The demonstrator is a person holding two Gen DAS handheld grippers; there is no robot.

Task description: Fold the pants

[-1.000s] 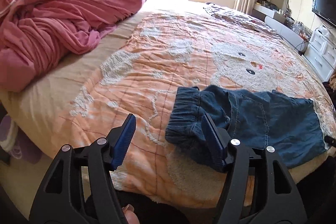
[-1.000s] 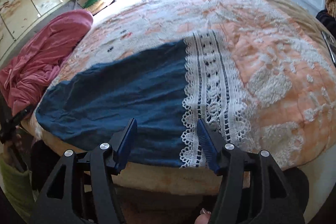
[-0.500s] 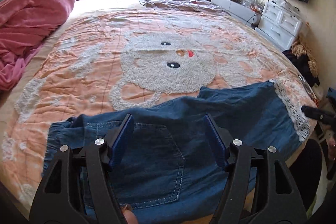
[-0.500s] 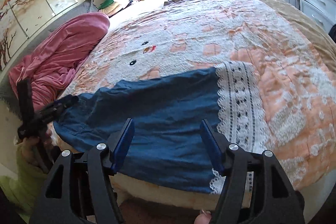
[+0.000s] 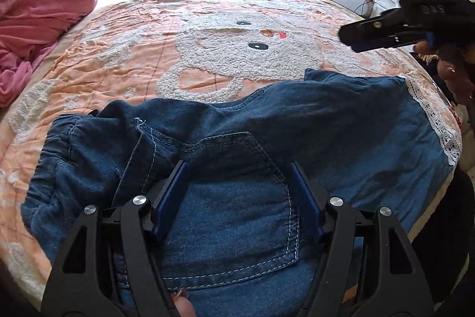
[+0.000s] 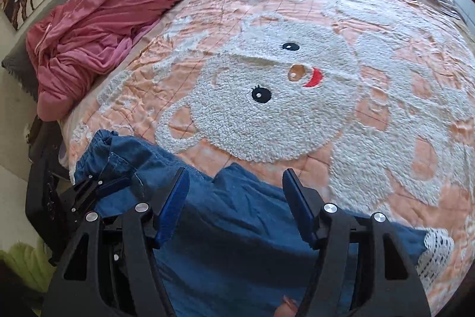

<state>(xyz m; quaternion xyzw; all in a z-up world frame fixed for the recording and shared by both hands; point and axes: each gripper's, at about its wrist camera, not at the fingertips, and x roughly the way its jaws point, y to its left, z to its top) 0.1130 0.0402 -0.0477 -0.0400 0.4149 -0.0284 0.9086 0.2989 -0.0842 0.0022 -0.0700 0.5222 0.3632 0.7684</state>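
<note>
While the bedspread (image 5: 124,61) fills most of both views, its surface is a quilted peach fabric worked with fluffy white terry patches, the biggest forming a rounded animal face (image 6: 267,97) with black stitched eyes, a tan nose and a red mouth. Its stitching lines run in thin dark threads across the puckered cloth. A crumpled pink blanket (image 6: 109,20) with a soft, velvety sheen is heaped along the bed's left side, well apart from the denim.

Near the bed's front edge lie the pants (image 5: 297,138), spread sideways in dark blue denim. Their gathered elastic waistband (image 5: 59,144) bunches in ruffles at the left, a five-sided patch pocket (image 5: 237,198) outlined in pale double stitching sits in the middle, and a white lace trim (image 5: 433,121) with openwork loops finishes the leg hem at the right. Soft folds ripple across the legs, and a seam flap turns up beside the waistband.

Above the pocket hovers the left gripper (image 5: 237,192), its black frame and blue padded fingers spread wide with nothing between them. Over the pants' far edge, the right gripper (image 6: 234,198) also has its blue fingers parted and holds nothing; in the left wrist view it appears at the upper right (image 5: 371,34), seen side-on above the bedspread.
</note>
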